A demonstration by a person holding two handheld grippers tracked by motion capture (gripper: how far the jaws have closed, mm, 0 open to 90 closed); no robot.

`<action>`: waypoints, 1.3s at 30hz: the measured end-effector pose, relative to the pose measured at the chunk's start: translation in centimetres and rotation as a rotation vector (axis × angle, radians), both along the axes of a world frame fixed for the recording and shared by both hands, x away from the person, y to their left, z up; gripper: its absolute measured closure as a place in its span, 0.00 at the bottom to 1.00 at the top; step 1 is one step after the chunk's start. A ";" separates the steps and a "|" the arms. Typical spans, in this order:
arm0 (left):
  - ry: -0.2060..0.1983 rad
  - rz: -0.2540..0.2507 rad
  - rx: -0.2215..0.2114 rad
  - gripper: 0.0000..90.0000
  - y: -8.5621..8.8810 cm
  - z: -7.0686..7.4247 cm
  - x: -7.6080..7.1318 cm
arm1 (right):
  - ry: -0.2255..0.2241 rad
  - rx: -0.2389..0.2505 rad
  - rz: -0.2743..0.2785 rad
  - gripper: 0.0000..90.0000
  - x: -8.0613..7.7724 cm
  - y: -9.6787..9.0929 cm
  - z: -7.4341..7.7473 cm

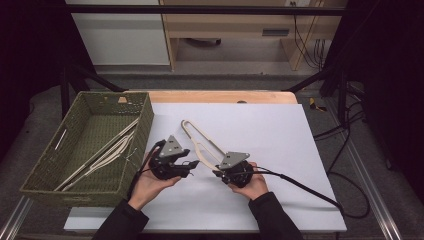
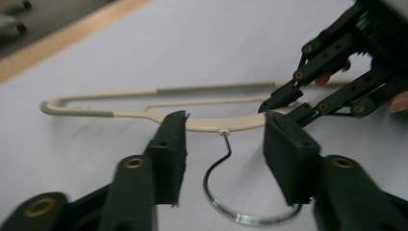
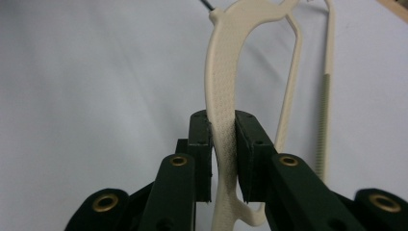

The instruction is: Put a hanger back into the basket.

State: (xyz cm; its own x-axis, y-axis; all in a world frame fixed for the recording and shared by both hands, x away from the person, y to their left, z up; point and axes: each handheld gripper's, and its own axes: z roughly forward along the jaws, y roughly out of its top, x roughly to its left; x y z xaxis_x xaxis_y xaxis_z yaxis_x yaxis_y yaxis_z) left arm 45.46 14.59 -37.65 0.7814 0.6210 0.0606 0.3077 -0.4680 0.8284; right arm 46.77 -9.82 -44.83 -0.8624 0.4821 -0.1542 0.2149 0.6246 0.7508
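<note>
Beside the green basket (image 1: 60,165), which already holds some hangers (image 1: 107,152), the cream hanger (image 1: 202,145) lies on the white surface (image 1: 280,135). Your right gripper (image 1: 218,173) clenches one arm of it; your left gripper (image 1: 190,162) stands released around the wire hook (image 2: 221,192). Moving it into the basket remains.

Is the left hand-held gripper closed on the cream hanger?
No, the left hand-held gripper is open: its jaws stand apart on either side of the hanger's metal hook, pressing on nothing.

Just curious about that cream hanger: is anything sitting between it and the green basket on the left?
Only the left gripper, held open beside the hanger. Otherwise the white table cover toward the woven basket looks bare. The right gripper is clamped on the hanger.
</note>
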 end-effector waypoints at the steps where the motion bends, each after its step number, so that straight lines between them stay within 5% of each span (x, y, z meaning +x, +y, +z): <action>1: -0.027 0.005 -0.026 0.47 0.6 0.6 -0.4 | 0.001 -0.001 -0.001 0.88 -0.1 -0.2 0.3; 7: -0.098 0.013 -0.094 0.28 3.5 2.2 -1.4 | -0.041 0.022 -0.031 0.91 -0.3 -2.1 1.6; 10: -0.104 0.020 -0.128 0.25 4.5 2.4 -1.5 | -0.057 0.035 -0.065 0.93 -0.3 -3.4 2.3; 17: -0.075 0.021 -0.127 0.22 4.8 1.5 -1.6 | -0.099 0.056 -0.121 0.97 -0.4 -6.0 3.6; 23: -0.068 -0.011 -0.077 0.22 3.6 1.0 -1.7 | -0.082 0.093 -0.083 0.97 -1.3 -7.2 5.0; 31: -0.064 -0.062 -0.021 0.23 1.7 0.5 -1.1 | -0.045 0.164 0.033 0.97 -3.1 -6.9 6.2; 39: -0.031 -0.171 0.020 0.40 -0.7 0.6 -0.2 | -0.003 0.169 0.148 0.97 -3.9 -5.4 6.6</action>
State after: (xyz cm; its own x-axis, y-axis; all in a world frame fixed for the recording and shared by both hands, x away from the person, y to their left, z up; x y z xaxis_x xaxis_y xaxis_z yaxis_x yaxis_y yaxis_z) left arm 45.25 13.92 -37.02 0.8732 0.4776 0.0974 0.1966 -0.5279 0.8263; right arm 42.83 -15.25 -38.27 -0.9255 0.3692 -0.0841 0.1281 0.5142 0.8481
